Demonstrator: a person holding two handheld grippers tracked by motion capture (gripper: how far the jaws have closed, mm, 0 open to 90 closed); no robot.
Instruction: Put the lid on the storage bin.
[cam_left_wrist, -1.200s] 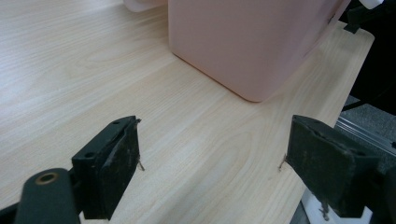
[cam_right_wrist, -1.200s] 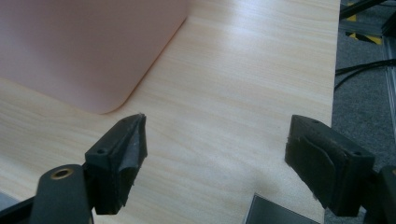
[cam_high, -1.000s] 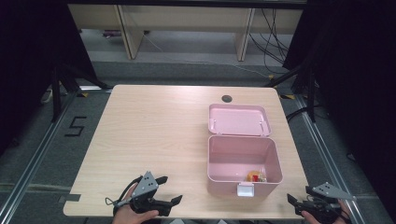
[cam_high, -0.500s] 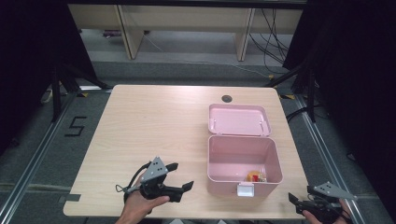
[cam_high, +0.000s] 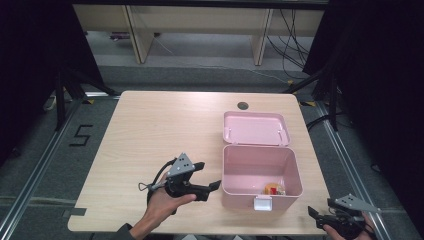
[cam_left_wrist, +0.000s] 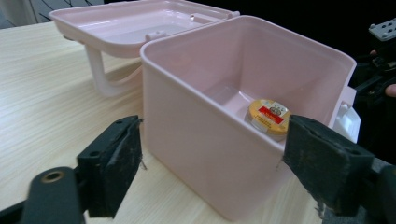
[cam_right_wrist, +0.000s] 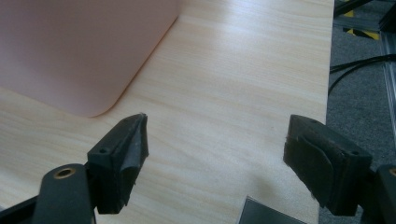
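Right, table (cam_high: 150, 130) first: pale wood, with the pink box (cam_high: 260, 167) on its right half, lid (cam_high: 256, 128) swung fully back and lying flat behind it. White latch (cam_high: 263, 202) faces the person's edge. Inside, on the floor near the front wall, sits a small round tin (cam_high: 274, 188) with a yellow-and-red label; the left gripper view shows it flat, label up, close to the right-hand corner (cam_left_wrist: 270, 114).

Left gripper (cam_high: 207, 176) is just beside the box's left wall, above the table, jaws spread with nothing between them; they have just been closing a little, nothing caught. Right gripper (cam_high: 315, 216) hangs off the table's near right corner, jaws apart, empty, low over the wood by the box's corner (cam_right_wrist: 93, 56).

My read: the step is a reach into the box for the tin.

- Clear the rim first, then drop in; the walls look deep.
- The tin is wide and low, so bring the jaws down straddling its edge, not its label.
- It sits close to the front wall; a jaw may have little room there. Nudge it toward the middle first if so.
- The box looks light and could slide. The right gripper could steady the near corner.
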